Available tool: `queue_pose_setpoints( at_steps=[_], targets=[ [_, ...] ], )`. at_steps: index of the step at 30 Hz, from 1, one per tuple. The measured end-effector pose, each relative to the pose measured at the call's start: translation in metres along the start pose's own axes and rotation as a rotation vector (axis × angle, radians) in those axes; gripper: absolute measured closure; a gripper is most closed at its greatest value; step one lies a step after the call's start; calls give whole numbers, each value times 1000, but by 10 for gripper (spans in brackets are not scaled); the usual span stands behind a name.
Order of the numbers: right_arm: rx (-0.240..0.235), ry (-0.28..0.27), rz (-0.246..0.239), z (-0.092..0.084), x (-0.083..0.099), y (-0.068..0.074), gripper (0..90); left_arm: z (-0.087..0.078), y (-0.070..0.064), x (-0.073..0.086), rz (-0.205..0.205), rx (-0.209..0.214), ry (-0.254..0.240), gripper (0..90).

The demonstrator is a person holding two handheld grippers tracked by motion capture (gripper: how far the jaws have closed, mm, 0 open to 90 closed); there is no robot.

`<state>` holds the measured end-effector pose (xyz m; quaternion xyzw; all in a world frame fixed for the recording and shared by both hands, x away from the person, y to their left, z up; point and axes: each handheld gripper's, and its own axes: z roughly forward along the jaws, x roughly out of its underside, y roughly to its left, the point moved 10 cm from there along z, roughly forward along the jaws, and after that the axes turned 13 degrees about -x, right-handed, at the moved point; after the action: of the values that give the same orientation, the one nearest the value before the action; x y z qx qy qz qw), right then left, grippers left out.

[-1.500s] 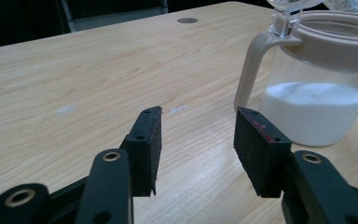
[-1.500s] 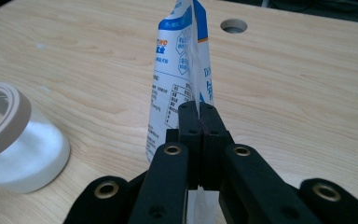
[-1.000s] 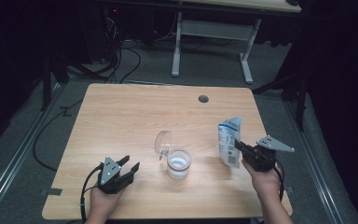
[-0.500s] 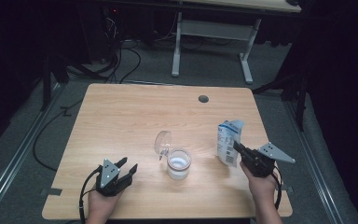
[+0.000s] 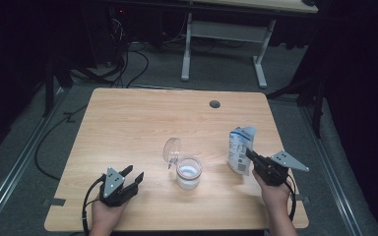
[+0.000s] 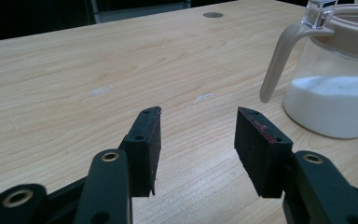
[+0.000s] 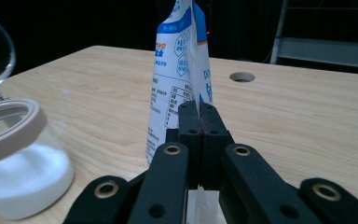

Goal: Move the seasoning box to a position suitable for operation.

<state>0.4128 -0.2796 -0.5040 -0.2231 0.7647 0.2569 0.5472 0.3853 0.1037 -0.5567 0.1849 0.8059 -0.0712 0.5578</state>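
The step in hand looked like the grip on the bag before a pour: the right tool (image 5: 254, 158), at the right of the high view, had its two black jaws pressed flat together on the rear edge of the white-and-blue printed paper pouch (image 5: 240, 149). In the right gripper view the right tool (image 7: 199, 108) pinched a thin seam of that pouch (image 7: 179, 79) in the middle of the frame, the pouch standing upright on the pale wooden tabletop (image 5: 142, 123).

The left tool (image 5: 132, 174), at the lower left of the high view, rested on the tabletop with its jaws well apart and nothing between them; in the left gripper view it (image 6: 198, 122) pointed towards the clear glass jar with a beige rim and handle (image 6: 334, 88) at the right of the frame.

That jar (image 5: 188, 172) sat near the centre of the high view, left of the pouch, its round clear lid (image 5: 172, 150) flipped up and open, with white powder filling its lower part.

The next move likely called for lifting the pouch, carrying it over the open jar and tipping it, perhaps with the left tool steadying the jar. The pouch's top looked pinched and slightly open.
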Motion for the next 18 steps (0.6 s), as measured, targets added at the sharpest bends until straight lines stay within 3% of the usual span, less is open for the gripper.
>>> queue_pose_setpoints(
  at_steps=[8, 18],
  targets=[
    [19, -1, -5, 3, 7, -9, 900, 0, -2, 0, 6, 1, 2, 513],
    [47, 0, -21, -9, 17, -12, 894, -1, -3, -1, 10, 14, -2, 513]
  ],
)
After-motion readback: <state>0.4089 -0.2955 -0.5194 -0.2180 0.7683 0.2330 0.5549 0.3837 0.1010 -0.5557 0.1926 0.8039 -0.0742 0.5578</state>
